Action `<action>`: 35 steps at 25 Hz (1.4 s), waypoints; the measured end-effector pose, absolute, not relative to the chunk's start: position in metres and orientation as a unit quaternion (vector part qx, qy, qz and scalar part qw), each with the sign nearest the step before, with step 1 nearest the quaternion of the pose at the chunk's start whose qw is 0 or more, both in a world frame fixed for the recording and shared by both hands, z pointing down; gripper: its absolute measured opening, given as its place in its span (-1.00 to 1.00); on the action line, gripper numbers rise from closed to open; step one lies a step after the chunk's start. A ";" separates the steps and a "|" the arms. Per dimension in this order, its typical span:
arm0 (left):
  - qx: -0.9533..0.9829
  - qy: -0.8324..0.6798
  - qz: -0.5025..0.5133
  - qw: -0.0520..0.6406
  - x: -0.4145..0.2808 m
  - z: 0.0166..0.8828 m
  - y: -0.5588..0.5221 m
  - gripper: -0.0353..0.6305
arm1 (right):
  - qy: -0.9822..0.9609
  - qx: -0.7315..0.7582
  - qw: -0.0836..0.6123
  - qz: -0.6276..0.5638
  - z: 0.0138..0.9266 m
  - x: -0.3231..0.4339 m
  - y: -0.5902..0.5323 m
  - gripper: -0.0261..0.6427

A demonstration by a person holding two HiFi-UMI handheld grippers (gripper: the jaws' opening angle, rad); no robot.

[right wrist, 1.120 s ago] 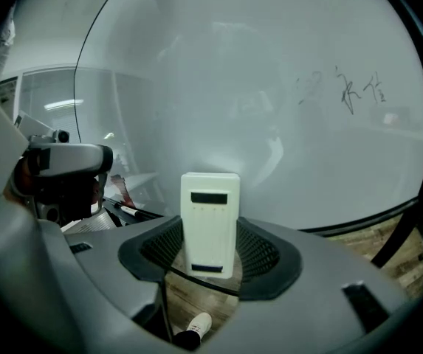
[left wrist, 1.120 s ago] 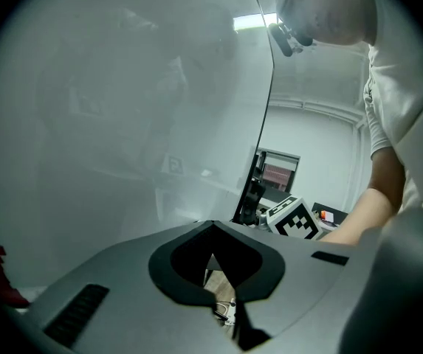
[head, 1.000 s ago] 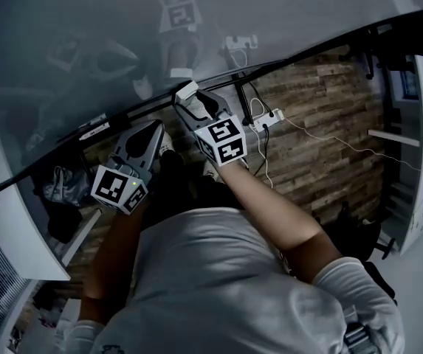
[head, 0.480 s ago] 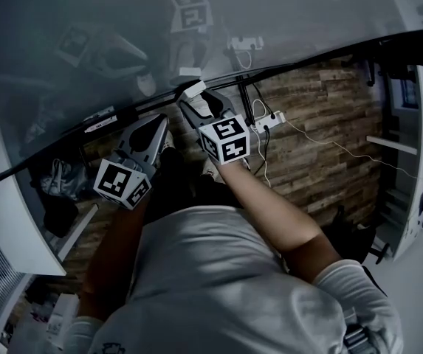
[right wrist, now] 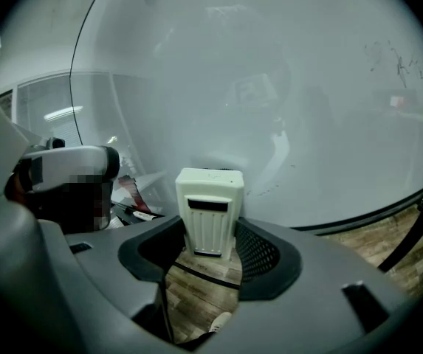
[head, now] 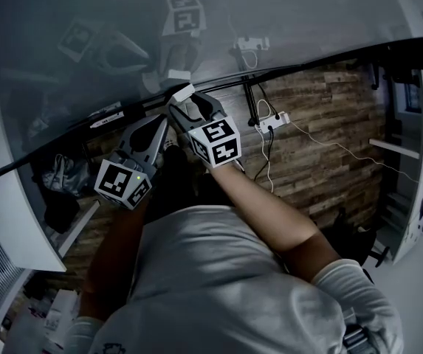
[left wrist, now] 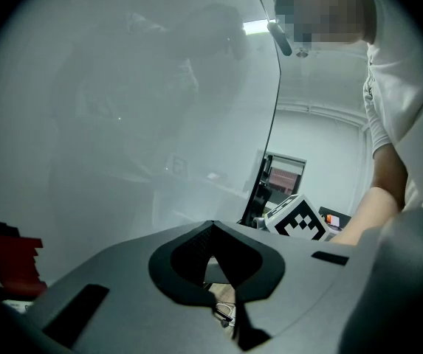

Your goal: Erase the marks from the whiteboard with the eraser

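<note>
The whiteboard [head: 307, 13] fills the top of the head view and mirrors both grippers. My right gripper [head: 183, 100] is shut on a white ribbed eraser [head: 184, 92], whose far end is at the board just above its black lower rail. In the right gripper view the eraser [right wrist: 210, 209] stands upright between the jaws of the right gripper [right wrist: 210, 236] against the board [right wrist: 307, 109]; faint dark marks [right wrist: 397, 63] show at the upper right. My left gripper [head: 161, 126] hangs shut and empty just left of the right one. Its tip [left wrist: 212, 231] points along the board [left wrist: 122, 109].
A marker [head: 104, 114] lies on the board's lower rail to the left. A white power strip [head: 274, 117] with trailing cables lies on the wood-plank floor below. A white panel [head: 19, 220] stands at the left and shelving [head: 418, 146] at the right. Something red [left wrist: 4, 260] shows at the left.
The right gripper with the eraser has slid a little to the left along the board's lower edge. The left gripper has stayed nearly in place.
</note>
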State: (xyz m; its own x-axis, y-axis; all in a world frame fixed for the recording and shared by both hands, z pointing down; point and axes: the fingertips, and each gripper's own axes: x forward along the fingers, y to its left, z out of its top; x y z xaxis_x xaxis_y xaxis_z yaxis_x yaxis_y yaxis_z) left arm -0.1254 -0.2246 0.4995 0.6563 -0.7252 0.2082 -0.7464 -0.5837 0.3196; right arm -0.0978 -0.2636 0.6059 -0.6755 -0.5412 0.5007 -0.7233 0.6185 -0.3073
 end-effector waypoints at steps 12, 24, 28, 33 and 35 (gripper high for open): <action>0.890 -0.413 0.039 0.191 -0.106 0.500 -0.233 -0.88 | -0.887 0.352 0.186 0.236 0.600 -0.081 -0.269 -0.23; 0.898 -0.396 0.043 0.189 -0.079 0.503 -0.244 -0.88 | -0.867 0.402 0.178 0.236 0.601 -0.015 -0.291 -0.22; 0.899 -0.395 0.043 0.185 -0.085 0.501 -0.242 -0.88 | -0.860 0.418 0.175 0.236 0.599 -0.006 -0.292 -0.22; 0.898 -0.397 0.043 0.183 -0.089 0.502 -0.245 -0.88 | -0.854 0.429 0.165 0.245 0.602 -0.006 -0.297 -0.22; 0.896 -0.402 0.045 0.182 -0.093 0.502 -0.244 -0.88 | -0.850 0.434 0.158 0.252 0.602 -0.007 -0.297 -0.22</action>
